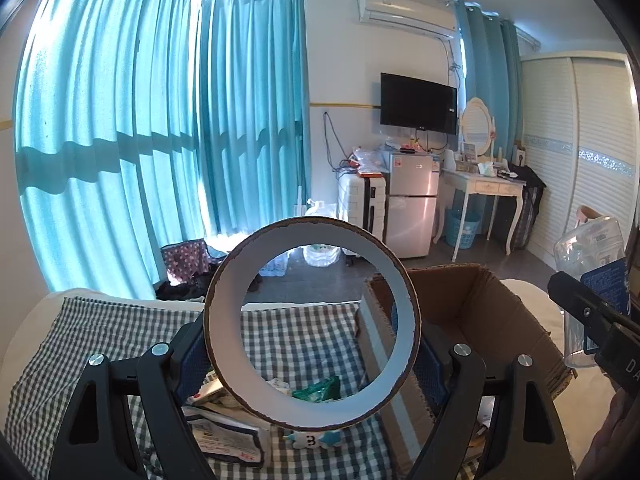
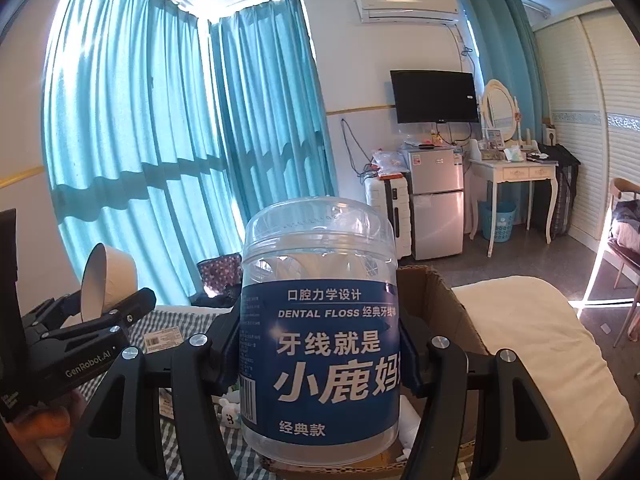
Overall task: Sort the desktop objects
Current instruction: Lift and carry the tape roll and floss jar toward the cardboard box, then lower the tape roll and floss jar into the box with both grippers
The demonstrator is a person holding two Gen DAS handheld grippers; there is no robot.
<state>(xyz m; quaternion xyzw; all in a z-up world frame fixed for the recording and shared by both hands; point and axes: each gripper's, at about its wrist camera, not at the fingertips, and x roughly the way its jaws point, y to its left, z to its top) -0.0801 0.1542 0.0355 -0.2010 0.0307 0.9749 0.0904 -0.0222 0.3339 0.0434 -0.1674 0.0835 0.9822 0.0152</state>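
Left gripper (image 1: 312, 360) clamps a cardboard tape ring (image 1: 312, 324); right gripper (image 2: 316, 354) grips a clear dental floss jar (image 2: 320, 320) above a cardboard box (image 1: 476, 304).

The dental floss jar (image 2: 320, 332) hides the cardboard box (image 2: 440, 304) interior — small label print unreadable.

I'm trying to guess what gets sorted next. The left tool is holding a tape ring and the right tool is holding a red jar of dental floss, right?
Almost. The dental floss jar has a blue label on clear plastic, not red; the right wrist view shows it up close, clamped in the right tool. The left tool does hold the tape ring.
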